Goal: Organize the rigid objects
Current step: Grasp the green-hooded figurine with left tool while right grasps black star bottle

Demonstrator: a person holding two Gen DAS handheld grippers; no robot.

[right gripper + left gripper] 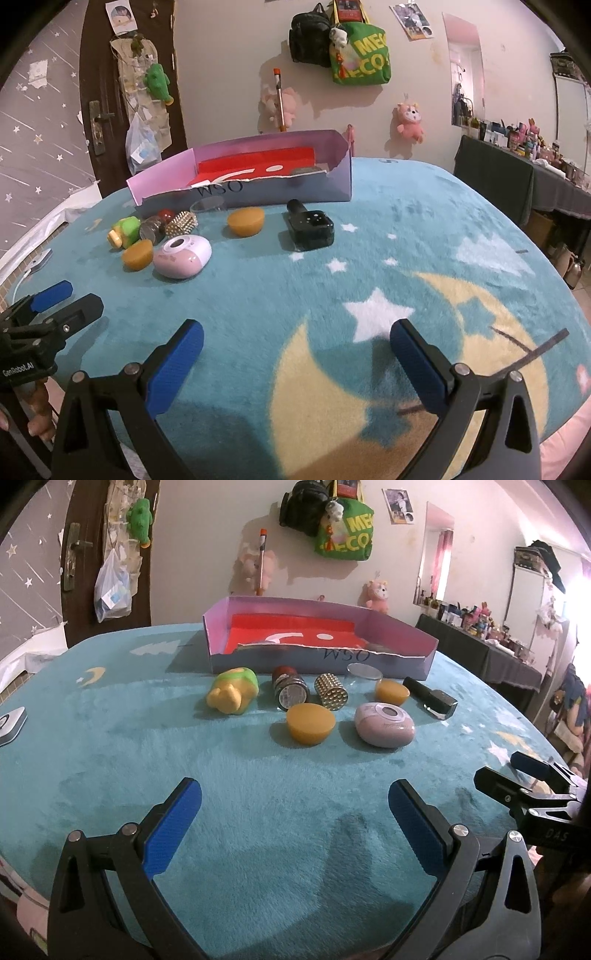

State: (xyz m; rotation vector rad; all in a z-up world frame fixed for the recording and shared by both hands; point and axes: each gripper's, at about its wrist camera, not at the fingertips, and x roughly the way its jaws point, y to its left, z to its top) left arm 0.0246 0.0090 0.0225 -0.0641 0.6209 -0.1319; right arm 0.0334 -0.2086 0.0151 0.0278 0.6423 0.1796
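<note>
Jaws of the left gripper (293, 814) and right gripper (295, 352) stand spread wide, holding nothing, low over the teal blanket (258, 849). Small objects, among them a pink case (384, 724) and a black bottle (308, 229), lie clustered just before the shallow box (395, 657), well apart from both grippers.

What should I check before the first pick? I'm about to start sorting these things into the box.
1. Left hand-held gripper open and holding nothing: ok.
2. Right hand-held gripper open and holding nothing: ok.
3. Box open on top, room on its red floor: ok.
4. Objects apart enough to grasp: black bottle stands clear, ok; studded cylinder and dark jar crowd together, not ok.
5. Whether the box already holds something at its right end: cannot tell.
</note>
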